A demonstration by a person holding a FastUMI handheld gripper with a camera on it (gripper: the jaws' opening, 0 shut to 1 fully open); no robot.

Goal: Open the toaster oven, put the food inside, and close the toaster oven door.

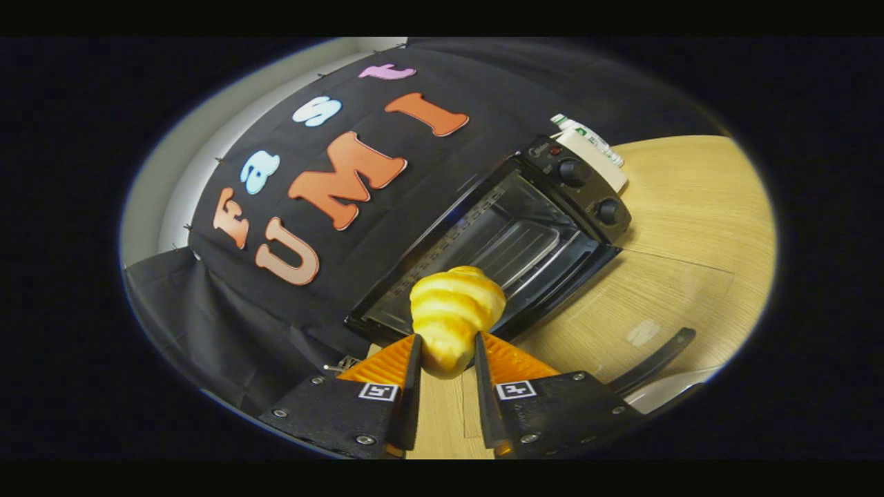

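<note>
Toaster oven (497,241): black, on the wooden tabletop (690,228), door (642,317) dropped open flat, wire rack bare. Risk: food clipping the cavity's frame on entry and slipping.
Croissant (456,314): golden, glossy, ridged; pinched between the gripper (445,359) jaws, just before the cavity mouth.

My gripper (445,345) is two fingers (383,362) set side by side, each a wedge that narrows toward its tip, the upper face ribbed with fine ridges. Behind each wedge sits a dark flat block (324,414) with a rough, speckled surface. Small silver screws (364,439) stud the blocks at their corners and edges. Each block carries a square black-and-white tag (378,391) near its inner edge. Thin dark plates, perhaps pads, line my fingers' inner faces.
</note>
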